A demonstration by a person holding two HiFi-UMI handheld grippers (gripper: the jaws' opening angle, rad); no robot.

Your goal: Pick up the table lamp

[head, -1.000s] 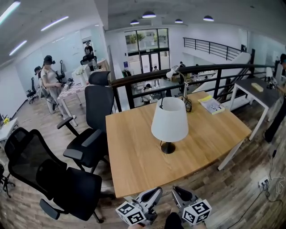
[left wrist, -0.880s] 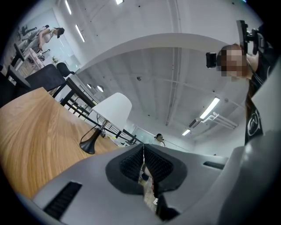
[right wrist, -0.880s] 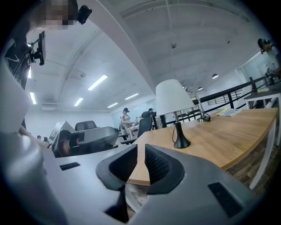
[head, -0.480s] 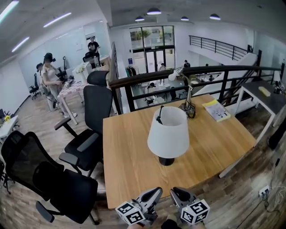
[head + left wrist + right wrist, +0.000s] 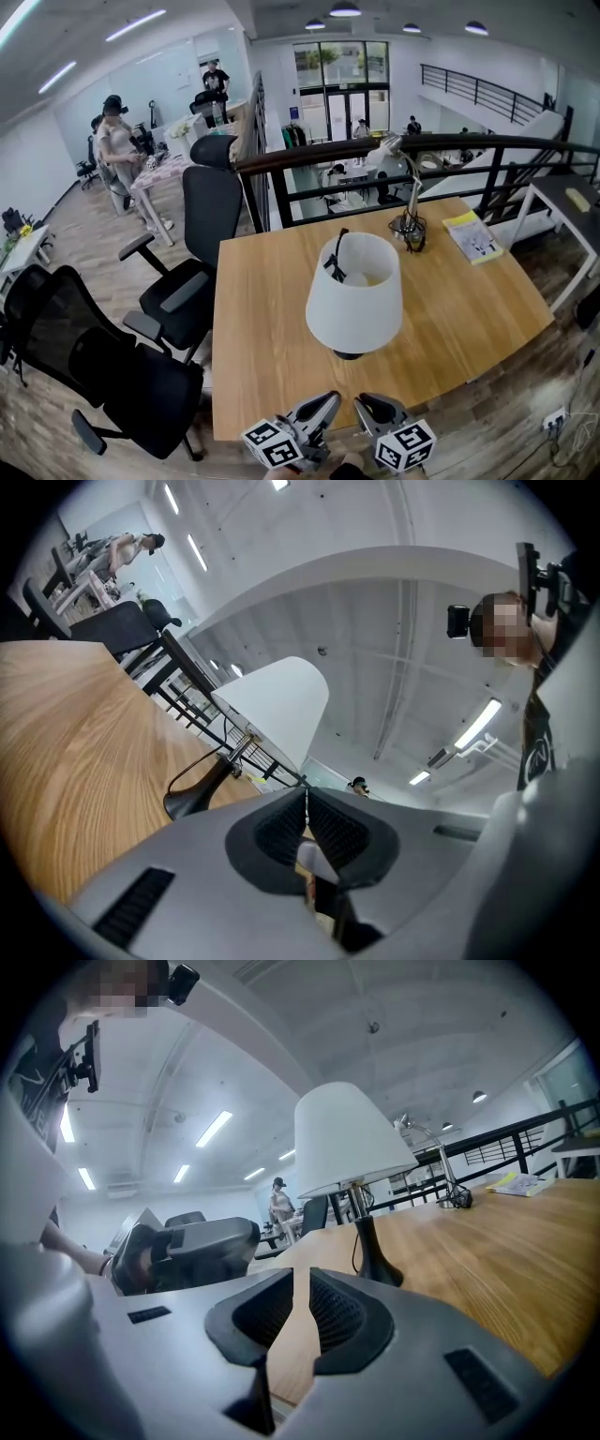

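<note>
The table lamp has a white cone shade (image 5: 353, 298) and a black base (image 5: 349, 354); it stands upright on the wooden table (image 5: 262, 319), near the front edge. Both grippers hover at that edge, just short of the lamp and apart from it. My left gripper (image 5: 328, 400) is shut with nothing in it, and so is my right gripper (image 5: 362, 402). The left gripper view shows the shade (image 5: 278, 705) and base (image 5: 192, 794) beyond its jaws (image 5: 305, 803). In the right gripper view the lamp (image 5: 353, 1143) stands ahead of the closed jaws (image 5: 298, 1290).
A silver desk lamp (image 5: 406, 192) and a yellow booklet (image 5: 474, 236) sit at the table's far right. Black office chairs (image 5: 199, 234) (image 5: 103, 361) stand left of the table. A dark railing (image 5: 375, 155) runs behind it. People stand far back left (image 5: 117, 141).
The view has drawn closer to the table, so the lamp looks larger and nearer. Both shut grippers have come forward to the table's near edge.
</note>
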